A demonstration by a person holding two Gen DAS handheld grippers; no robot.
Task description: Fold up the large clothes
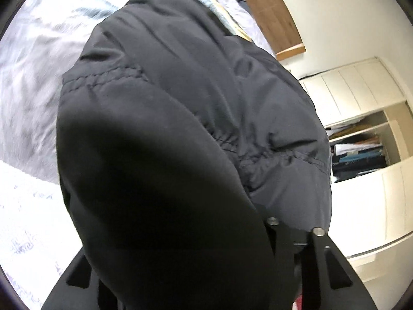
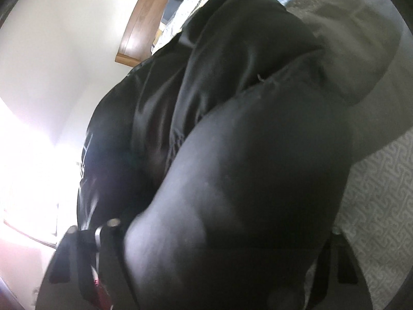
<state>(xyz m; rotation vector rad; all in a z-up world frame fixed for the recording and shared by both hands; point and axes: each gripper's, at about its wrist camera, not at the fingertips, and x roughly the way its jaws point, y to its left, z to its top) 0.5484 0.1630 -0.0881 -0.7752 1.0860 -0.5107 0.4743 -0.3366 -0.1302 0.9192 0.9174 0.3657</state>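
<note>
A large black padded jacket fills the left wrist view, bulging over my left gripper. Its fingertips stand close together with black fabric between them, so it is shut on the jacket. In the right wrist view the same jacket drapes over my right gripper. Its fingertips pinch the jacket's edge, shiny lining showing at left. The jacket is lifted above the bed.
A bed with pale patterned bedding lies under the jacket and also shows in the right wrist view. A wooden headboard is at the far end. A white wardrobe with open shelves stands at right. A bright window is at left.
</note>
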